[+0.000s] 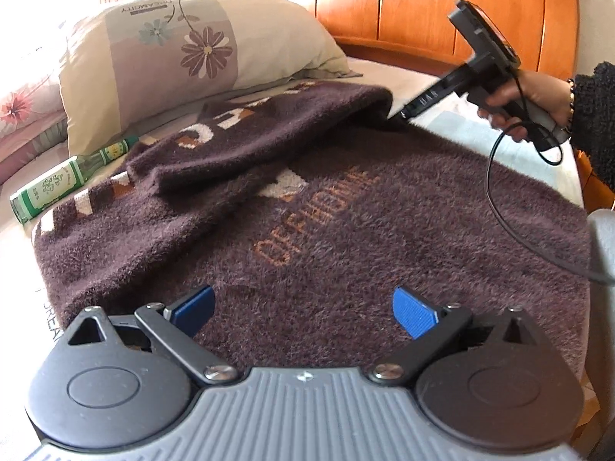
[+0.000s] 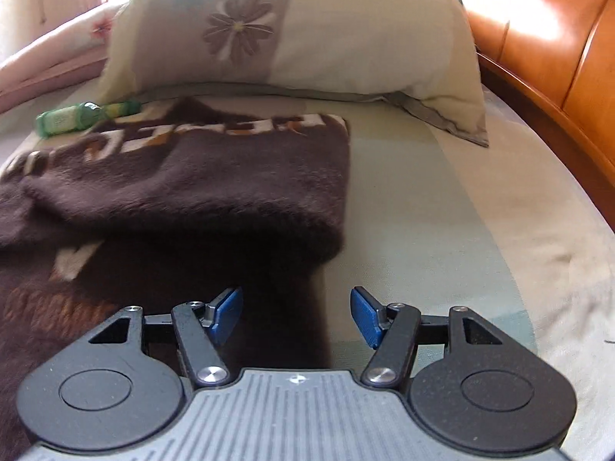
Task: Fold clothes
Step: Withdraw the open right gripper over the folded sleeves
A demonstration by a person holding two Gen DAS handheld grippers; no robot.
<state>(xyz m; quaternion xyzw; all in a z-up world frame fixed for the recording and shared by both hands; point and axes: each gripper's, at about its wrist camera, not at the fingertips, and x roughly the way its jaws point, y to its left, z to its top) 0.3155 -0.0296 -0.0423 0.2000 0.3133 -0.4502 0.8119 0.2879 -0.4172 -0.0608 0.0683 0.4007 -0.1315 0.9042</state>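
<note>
**A:** so what's the left wrist cam got?

**B:** left gripper is spread wide, nothing in it, hovering over the near edge of a fuzzy brown sweater laid out on the bed. One part's folded over on top. The person's hand has the right gripper poking at the far edge of that fold, can't tell its jaws from here. Green bottle lies by the pillow.

**A:** and the right wrist one?

**B:** right gripper is released, empty, right at the sweater's edge over the sheet. Headboard on the right.
</note>
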